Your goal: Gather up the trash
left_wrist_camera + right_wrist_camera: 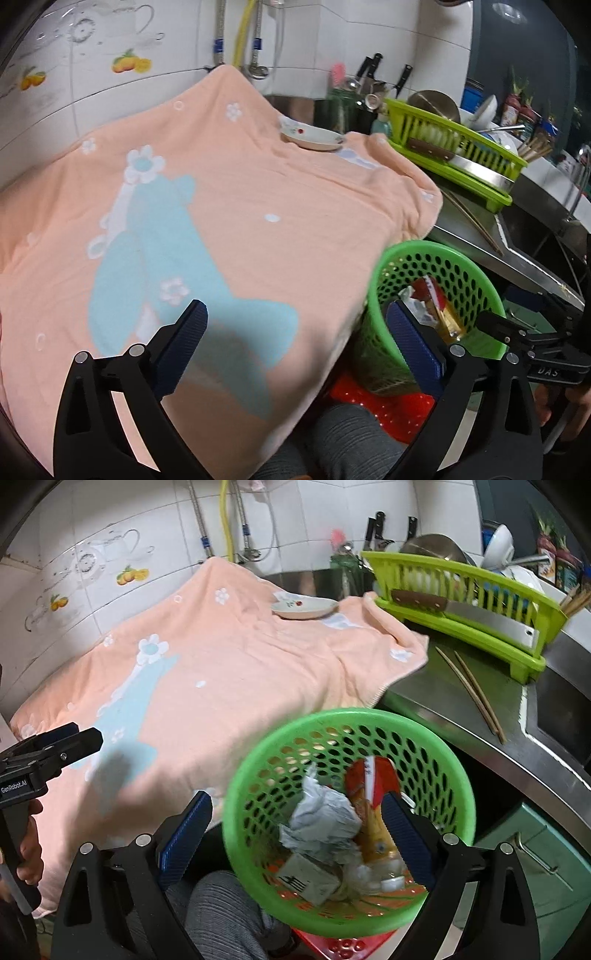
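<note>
A green perforated basket (436, 738) stands below the counter's edge, seemingly on a red stool (343, 947). In it lie crumpled white paper (321, 812), an orange-red wrapper (373, 801) and a small carton (306, 882). My right gripper (295, 834) hovers above it, open, with one finger over the inside and the other left of the rim, and no pad pressing on anything. My left gripper (299, 339) is open and empty over the peach towel (258, 184), just left of the basket (461, 273). The left gripper (88, 740) also shows in the right wrist view.
The towel covers the counter up to the tiled wall, with a plate (314, 138) at its far end. A lime dish rack (461, 602) with a cleaver, chopsticks (476, 698) and a sink sit to the right. A grey-clad knee (218, 915) is below.
</note>
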A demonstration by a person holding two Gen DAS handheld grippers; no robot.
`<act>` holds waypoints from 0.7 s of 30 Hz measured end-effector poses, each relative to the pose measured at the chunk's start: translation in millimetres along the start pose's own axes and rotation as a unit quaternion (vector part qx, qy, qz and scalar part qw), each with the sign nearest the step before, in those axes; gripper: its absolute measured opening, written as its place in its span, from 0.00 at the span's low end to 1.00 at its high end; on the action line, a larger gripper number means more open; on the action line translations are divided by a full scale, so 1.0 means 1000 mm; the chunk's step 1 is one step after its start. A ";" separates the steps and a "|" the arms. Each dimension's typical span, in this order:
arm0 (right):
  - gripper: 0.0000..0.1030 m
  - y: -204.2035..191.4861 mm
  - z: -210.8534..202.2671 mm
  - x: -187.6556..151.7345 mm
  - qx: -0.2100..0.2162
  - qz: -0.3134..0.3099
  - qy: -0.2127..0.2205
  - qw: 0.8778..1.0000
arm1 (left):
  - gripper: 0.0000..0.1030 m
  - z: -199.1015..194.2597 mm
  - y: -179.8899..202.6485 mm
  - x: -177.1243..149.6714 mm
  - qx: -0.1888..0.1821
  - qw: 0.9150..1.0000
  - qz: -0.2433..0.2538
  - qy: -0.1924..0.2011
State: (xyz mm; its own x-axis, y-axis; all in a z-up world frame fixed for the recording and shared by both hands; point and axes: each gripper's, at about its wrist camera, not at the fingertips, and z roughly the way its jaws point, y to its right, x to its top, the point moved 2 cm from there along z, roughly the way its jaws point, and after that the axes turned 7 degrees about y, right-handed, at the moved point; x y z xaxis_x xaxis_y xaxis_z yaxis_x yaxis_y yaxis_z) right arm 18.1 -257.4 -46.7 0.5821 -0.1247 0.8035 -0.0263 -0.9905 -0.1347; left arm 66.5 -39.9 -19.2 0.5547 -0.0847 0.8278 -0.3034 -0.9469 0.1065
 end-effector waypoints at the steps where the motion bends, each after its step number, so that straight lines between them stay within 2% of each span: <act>1: 0.87 -0.003 0.001 0.001 0.003 -0.001 0.000 1.000 | 0.93 -0.003 -0.004 0.001 0.002 1.000 -0.002 0.002; 11: 0.87 -0.035 0.000 0.009 0.033 -0.019 0.003 0.999 | 0.95 -0.028 -0.033 -0.005 0.035 0.999 -0.009 0.018; 21: 0.87 -0.050 -0.003 0.012 0.041 -0.034 0.002 0.999 | 0.95 -0.034 -0.041 -0.013 0.044 0.999 -0.001 0.019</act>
State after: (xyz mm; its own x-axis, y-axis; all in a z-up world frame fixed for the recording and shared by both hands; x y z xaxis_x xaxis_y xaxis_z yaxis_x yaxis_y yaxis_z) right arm 24.5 -209.4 -28.4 0.5771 -0.0584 0.8146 0.0798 -0.9886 -0.1274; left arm 45.5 10.1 -15.5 0.5246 -0.0733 0.8482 -0.2327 -0.9707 0.0600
